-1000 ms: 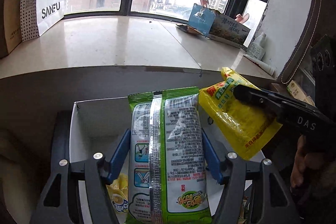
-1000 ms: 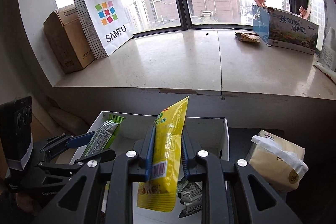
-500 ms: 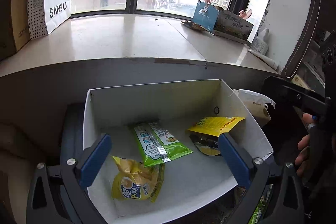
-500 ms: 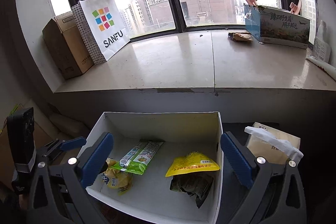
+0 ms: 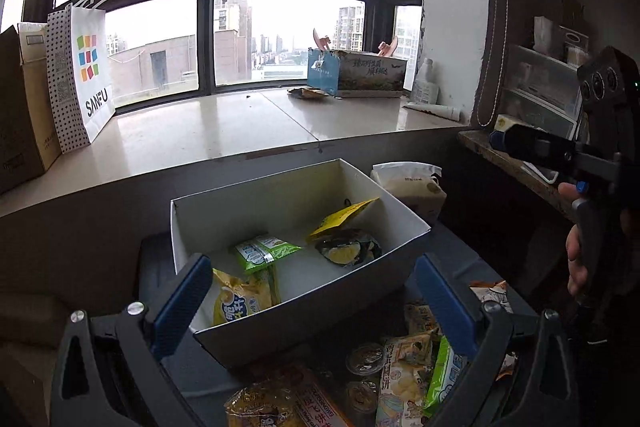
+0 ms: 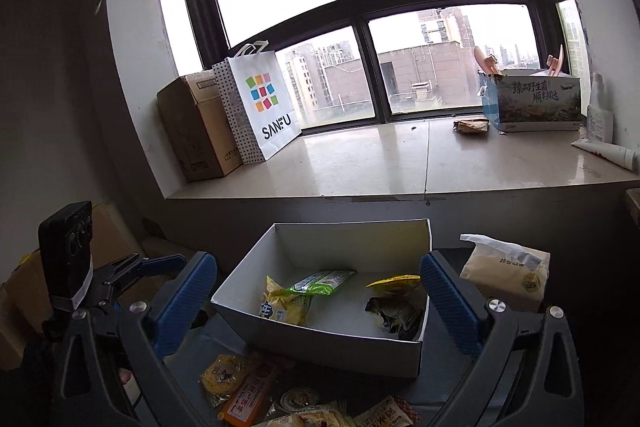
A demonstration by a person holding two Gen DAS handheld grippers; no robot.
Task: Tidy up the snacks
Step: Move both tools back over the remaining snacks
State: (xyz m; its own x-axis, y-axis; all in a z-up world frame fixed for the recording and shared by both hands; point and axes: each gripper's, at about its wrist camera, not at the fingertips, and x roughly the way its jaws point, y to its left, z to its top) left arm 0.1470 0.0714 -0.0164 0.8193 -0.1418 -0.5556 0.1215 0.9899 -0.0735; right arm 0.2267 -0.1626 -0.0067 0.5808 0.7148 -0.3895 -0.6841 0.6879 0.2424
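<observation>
A white open box (image 5: 404, 217) (image 6: 328, 343) stands on a dark surface below the window sill. In it lie a green snack packet (image 5: 262, 251) (image 6: 322, 281), a yellow packet (image 5: 346, 215) (image 6: 394, 281), a dark packet (image 5: 348, 251) (image 6: 394, 311) and a yellow-blue bag (image 5: 236, 303) (image 6: 282, 301). Several loose snack packets (image 5: 400, 379) (image 6: 248, 391) lie in front of the box. My left gripper (image 5: 316, 303) is open and empty, above the box's near side. My right gripper (image 6: 316, 303) is open and empty, also before the box; it shows at the right of the left wrist view (image 5: 532, 145).
A tissue pack (image 5: 412, 187) (image 6: 504, 271) stands right of the box. On the window sill (image 5: 208, 135) stand a SANFU paper bag (image 5: 82, 75) (image 6: 260, 103), a cardboard box (image 6: 192, 127) and a printed carton (image 5: 356, 73) (image 6: 532, 99). A shelf (image 5: 516, 163) is at the right.
A second ago each gripper held a packet over the box: left the green one, right the yellow one. Both opened, dropped them into the box, and have drawn back and up.
</observation>
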